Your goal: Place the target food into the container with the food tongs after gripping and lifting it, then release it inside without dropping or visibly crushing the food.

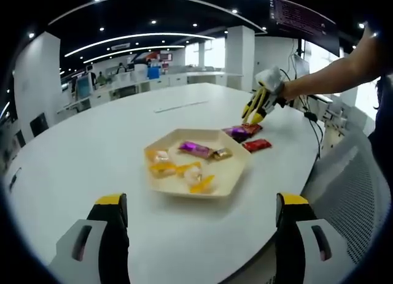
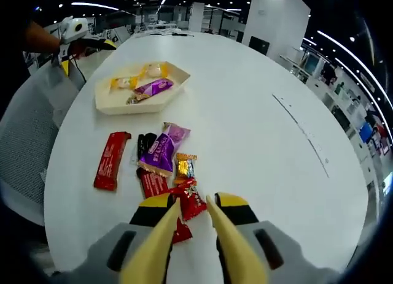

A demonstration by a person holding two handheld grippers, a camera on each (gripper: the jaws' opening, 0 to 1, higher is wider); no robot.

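No writing can be read on any wrapper; the print is too small and blurred. In the right gripper view the right gripper (image 2: 193,213) holds yellow food tongs (image 2: 184,247) whose two blades stand a little apart, with their tips just over a small red candy (image 2: 191,201); whether they touch it I cannot tell. Near the tips lie six more loose pieces: a long red bar (image 2: 112,160), a black piece (image 2: 145,146), a purple packet (image 2: 163,149), a gold candy (image 2: 184,167) and two more red wrappers (image 2: 153,181). The hexagonal tray (image 2: 116,105) stands well apart from them, near the table edge, and holds about four pieces, one of them a purple packet (image 2: 149,88). In the left gripper view the left gripper (image 1: 202,219) has its jaws wide apart and holds nothing; the tray (image 1: 236,173) sits just beyond them. The white table (image 2: 258,149) has much free surface on the far side of the candies; its curved edge runs close to the tray.
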